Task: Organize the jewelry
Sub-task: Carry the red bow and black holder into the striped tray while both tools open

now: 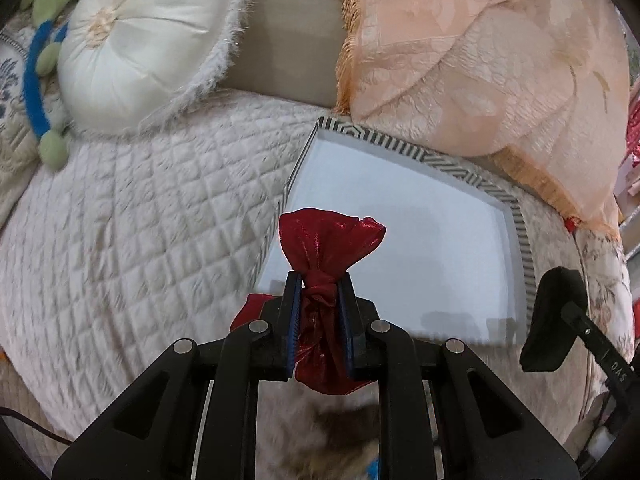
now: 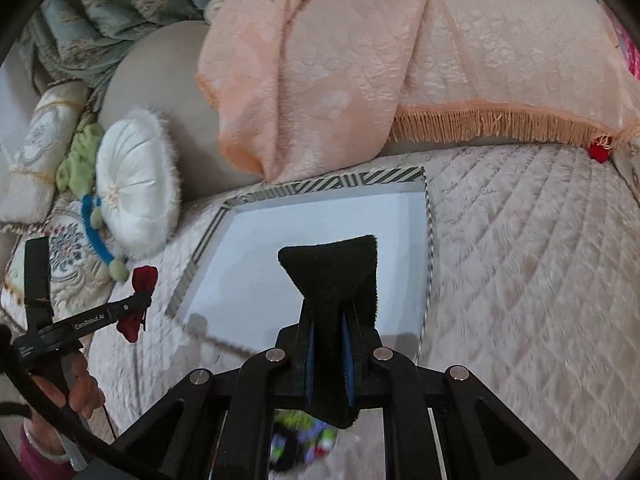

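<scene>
My left gripper (image 1: 319, 280) is shut on the knotted neck of a shiny red pouch (image 1: 330, 242), held just above the near left corner of an open white box (image 1: 400, 216) with a striped rim. My right gripper (image 2: 329, 312) is shut on a black velvet pouch (image 2: 334, 268), held over the near part of the same box (image 2: 320, 216). The left gripper with the red pouch (image 2: 144, 280) also shows in the right wrist view at the left. The right gripper's black pouch (image 1: 554, 320) shows at the right of the left wrist view.
The box lies on a quilted cream sofa cover (image 1: 140, 220). A round white cushion (image 1: 148, 44) and a blue and green soft toy (image 1: 40, 80) lie at the left. A peach fringed throw (image 2: 360, 60) hangs behind the box. A blurred colourful thing (image 2: 304, 440) shows below my right gripper.
</scene>
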A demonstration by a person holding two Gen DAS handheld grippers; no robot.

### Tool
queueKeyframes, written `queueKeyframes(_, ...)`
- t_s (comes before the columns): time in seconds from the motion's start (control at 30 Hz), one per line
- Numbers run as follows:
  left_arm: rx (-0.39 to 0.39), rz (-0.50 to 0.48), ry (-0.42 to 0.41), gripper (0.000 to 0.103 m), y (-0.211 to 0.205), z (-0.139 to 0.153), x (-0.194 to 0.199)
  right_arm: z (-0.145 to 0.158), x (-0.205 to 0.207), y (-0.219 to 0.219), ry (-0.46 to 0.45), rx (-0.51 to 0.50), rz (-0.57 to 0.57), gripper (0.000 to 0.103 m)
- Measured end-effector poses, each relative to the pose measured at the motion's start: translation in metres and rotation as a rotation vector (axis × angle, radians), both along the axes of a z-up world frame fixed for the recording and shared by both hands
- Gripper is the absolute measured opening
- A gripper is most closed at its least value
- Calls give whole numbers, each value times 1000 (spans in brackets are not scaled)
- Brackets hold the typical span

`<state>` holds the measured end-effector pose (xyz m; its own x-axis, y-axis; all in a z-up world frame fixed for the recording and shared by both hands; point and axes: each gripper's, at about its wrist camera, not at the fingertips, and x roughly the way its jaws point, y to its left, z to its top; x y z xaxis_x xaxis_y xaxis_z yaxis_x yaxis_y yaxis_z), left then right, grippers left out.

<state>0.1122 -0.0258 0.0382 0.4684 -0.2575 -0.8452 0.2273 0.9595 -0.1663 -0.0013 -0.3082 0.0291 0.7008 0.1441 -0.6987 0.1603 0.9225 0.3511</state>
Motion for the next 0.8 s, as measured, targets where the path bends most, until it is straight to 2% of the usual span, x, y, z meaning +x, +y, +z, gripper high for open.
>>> queueKeyframes(0.2, 43, 1, 37, 16, -24, -31, 44, -26, 39, -7, 70, -33, 3, 11)
queueKeyframes(0.43, 94, 20, 83, 17, -28, -63, 56, -52, 45, -11, 148, -28, 19, 11)
queueKeyframes(0.5, 98, 25, 95, 22, -28, -67, 56, -54, 45, -13, 154, -23, 20, 15)
queueKeyframes(0.57, 96, 23, 99, 34, -28, -68, 55, -51, 41, -15, 152, -32, 7, 29)
queueKeyframes(0.6, 92, 23, 95, 38, -27, -67, 53, -48, 38, -15, 142, -32, 0, 39)
queueKeyframes(0.67, 83, 25, 81, 51, -26, -62, 50, -41, 33, -16, 124, -31, -2, 40)
queueKeyframes(0.8, 65, 27, 68, 52, -21, -49, 39, -26, 19, -8, 107, -92, 20, 40)
